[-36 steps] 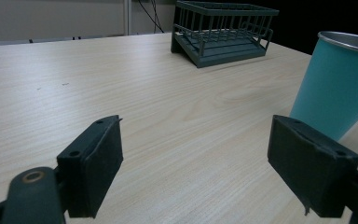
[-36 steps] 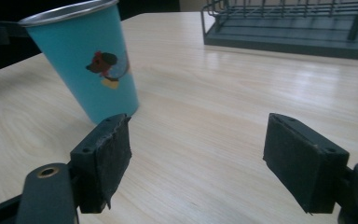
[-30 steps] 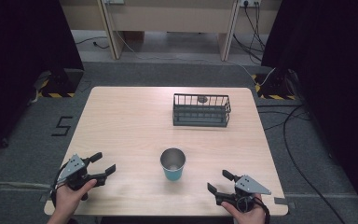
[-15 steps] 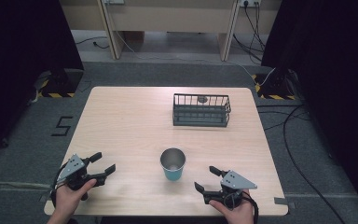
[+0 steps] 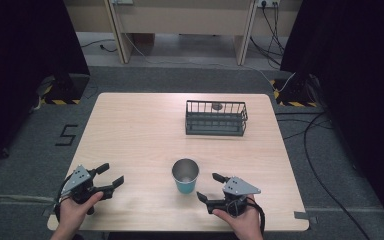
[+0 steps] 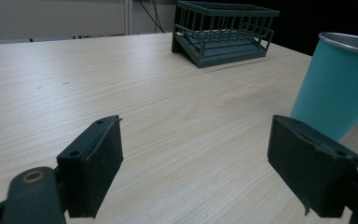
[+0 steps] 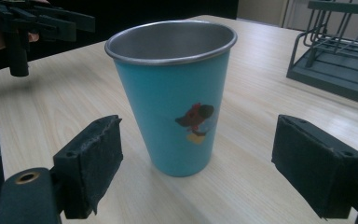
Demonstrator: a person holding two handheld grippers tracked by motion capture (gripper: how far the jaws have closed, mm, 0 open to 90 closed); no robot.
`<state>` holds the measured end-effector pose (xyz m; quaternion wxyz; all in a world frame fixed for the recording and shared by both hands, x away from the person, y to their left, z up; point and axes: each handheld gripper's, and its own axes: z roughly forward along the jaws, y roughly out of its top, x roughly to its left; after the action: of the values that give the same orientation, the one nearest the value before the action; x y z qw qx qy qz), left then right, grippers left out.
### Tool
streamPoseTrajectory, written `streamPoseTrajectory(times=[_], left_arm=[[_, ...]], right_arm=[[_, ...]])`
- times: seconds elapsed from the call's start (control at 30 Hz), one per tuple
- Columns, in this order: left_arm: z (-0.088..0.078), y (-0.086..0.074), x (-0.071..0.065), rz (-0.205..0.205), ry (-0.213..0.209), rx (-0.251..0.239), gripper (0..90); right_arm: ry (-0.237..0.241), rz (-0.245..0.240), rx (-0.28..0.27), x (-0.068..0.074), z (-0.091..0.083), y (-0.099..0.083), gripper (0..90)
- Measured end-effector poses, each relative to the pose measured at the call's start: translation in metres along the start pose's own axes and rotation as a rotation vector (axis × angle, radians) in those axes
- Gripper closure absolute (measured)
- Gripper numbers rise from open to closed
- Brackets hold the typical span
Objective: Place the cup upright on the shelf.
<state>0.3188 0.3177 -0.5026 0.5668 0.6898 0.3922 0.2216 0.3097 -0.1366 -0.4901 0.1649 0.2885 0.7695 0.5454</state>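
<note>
Both hand-held grippers gape, the right (image 5: 208,188) facing a teal cup (image 5: 185,176); the rack's (image 5: 215,118) small item (perhaps a lid) is unclear.

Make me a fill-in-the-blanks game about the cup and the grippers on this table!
1. The blue cup stands ____ on the table.
2. The right hand-held gripper has its jaws ____, with the cup in front of them.
3. The dark wire ____ sits farther back on the table than the cup.
4. The hand-held gripper nearer the cup is the ____ one; the left hand-held gripper is farther off.

Missing words: upright; open; basket; right
</note>
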Motion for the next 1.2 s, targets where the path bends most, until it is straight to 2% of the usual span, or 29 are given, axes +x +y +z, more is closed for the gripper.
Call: streamPoseTrajectory(times=[0.37,0.77,1.2], left_arm=[[0.0,0.0,0.0,-0.002,-0.002,-0.001,17.4],[0.0,0.0,0.0,0.0,-0.005,0.0,17.4],[0.0,0.0,0.0,0.001,-0.006,0.001,17.4]], right_arm=[[0.026,-0.009,0.01,0.002,0.026,0.005,15.2],[0.053,-0.011,0.007,0.0,0.043,0.009,14.6],[0.082,-0.035,0.024,0.001,0.062,0.012,14.2]])
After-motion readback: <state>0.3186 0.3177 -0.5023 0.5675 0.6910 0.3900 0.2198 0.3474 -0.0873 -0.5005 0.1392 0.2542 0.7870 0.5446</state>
